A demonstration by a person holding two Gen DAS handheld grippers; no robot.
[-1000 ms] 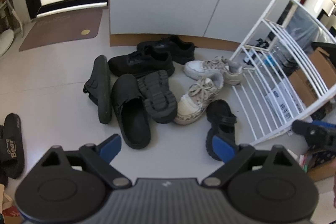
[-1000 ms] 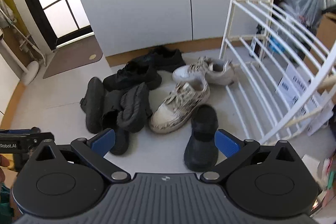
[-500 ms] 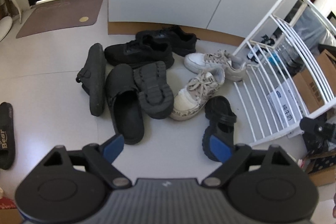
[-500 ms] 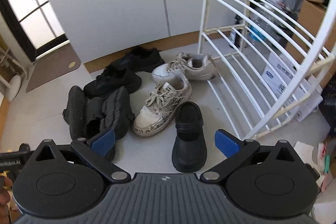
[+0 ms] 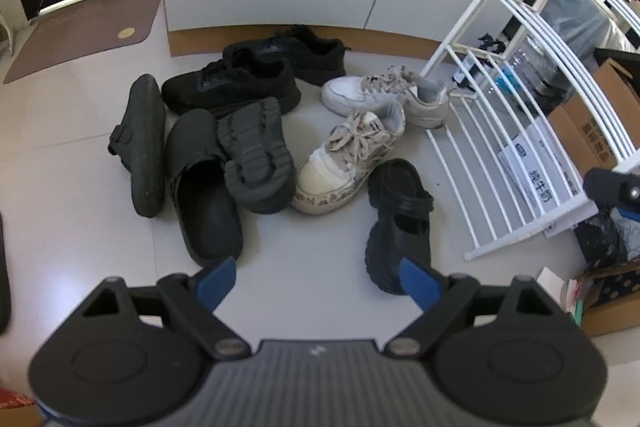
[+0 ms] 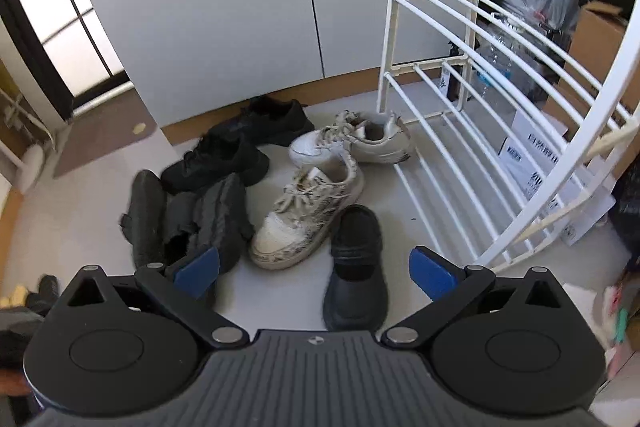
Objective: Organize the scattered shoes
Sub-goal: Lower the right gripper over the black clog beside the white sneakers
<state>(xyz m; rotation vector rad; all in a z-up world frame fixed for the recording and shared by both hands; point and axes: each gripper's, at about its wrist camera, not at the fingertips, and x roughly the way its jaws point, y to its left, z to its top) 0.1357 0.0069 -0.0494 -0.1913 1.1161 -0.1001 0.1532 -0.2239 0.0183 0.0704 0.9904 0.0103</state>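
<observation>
The white rack (image 5: 516, 131) stands at 3 o'clock of the shoe pile on the floor (image 5: 80, 131). Black sneakers (image 5: 232, 87) lie at 12, white sneakers (image 5: 348, 159) at centre, black slippers (image 5: 200, 183) at 9, a black clog (image 6: 356, 267) at 6. The left gripper (image 5: 316, 279) and right gripper (image 6: 316, 269) hang above, jaws apart, holding nothing.
</observation>
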